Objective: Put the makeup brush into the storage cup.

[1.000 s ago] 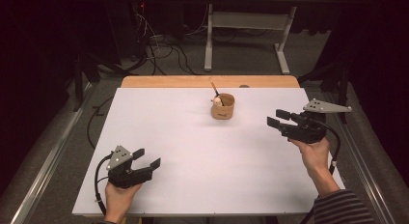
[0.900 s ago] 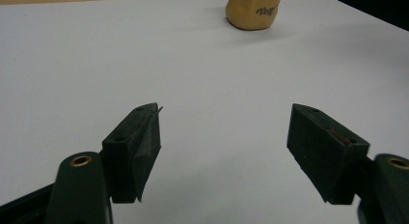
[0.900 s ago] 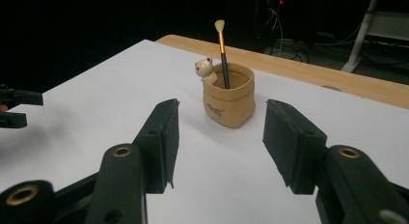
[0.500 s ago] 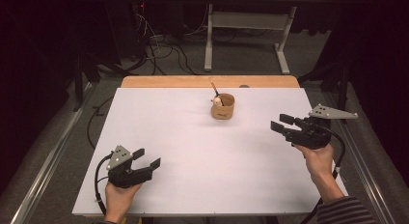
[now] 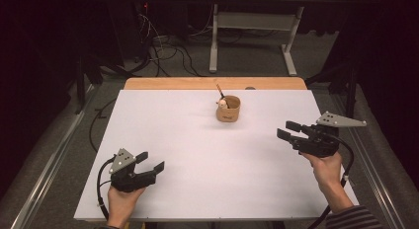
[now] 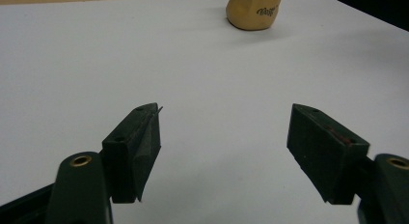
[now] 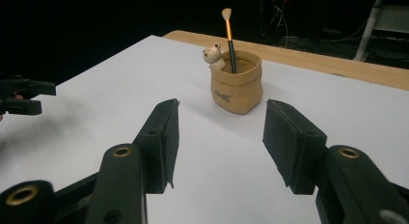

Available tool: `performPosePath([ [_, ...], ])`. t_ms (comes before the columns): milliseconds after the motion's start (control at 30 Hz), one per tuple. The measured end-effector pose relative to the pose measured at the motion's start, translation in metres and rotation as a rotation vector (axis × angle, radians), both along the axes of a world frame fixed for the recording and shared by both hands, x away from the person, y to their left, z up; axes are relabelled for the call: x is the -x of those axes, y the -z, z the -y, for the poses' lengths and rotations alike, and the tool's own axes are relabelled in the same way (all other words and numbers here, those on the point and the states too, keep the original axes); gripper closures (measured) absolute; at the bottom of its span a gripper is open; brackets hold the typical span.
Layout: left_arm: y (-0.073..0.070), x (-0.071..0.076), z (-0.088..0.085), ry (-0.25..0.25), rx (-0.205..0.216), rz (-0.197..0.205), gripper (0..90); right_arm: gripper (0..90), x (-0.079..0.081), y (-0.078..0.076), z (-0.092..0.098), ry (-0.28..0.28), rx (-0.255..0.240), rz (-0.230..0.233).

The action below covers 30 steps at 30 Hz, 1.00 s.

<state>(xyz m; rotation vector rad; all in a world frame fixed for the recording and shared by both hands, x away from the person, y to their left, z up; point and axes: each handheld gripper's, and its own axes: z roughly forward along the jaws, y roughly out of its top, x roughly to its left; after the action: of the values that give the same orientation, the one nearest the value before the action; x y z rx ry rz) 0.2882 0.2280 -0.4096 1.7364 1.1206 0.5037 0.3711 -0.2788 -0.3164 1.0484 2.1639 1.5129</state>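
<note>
A small tan bag-shaped cup (image 5: 228, 109) stands on the white table top (image 5: 197, 140) toward the back middle. It holds a thin brush (image 7: 229, 36) and a little bear figure (image 7: 212, 55) at its rim. My left gripper (image 5: 150, 162) rests open near the front left, with the cup's base (image 6: 254, 11) far ahead of its jaws. My right gripper (image 5: 287, 130) hovers open at the right side, pointing left toward the cup (image 7: 236, 81), which is well beyond its fingertips. Nothing lies between either pair of jaws.
A wooden strip (image 5: 212, 83) borders the table's far edge. Behind it are a metal desk frame (image 5: 252, 36) and cables (image 5: 168, 46) on the floor. The other gripper (image 7: 21, 96) shows at the left in the right gripper view.
My right gripper has moved down and toward the front, a little nearer the table. The left gripper has stayed put.
</note>
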Motion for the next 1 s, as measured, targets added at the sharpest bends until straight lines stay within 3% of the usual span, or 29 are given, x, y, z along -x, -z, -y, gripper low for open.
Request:
performPosePath([
  [1000,0.0,-0.001,0.0,0.0,-0.001,0.001,28.2,49.3,0.018,0.018,0.0,-0.02,-0.025,-0.008],
])
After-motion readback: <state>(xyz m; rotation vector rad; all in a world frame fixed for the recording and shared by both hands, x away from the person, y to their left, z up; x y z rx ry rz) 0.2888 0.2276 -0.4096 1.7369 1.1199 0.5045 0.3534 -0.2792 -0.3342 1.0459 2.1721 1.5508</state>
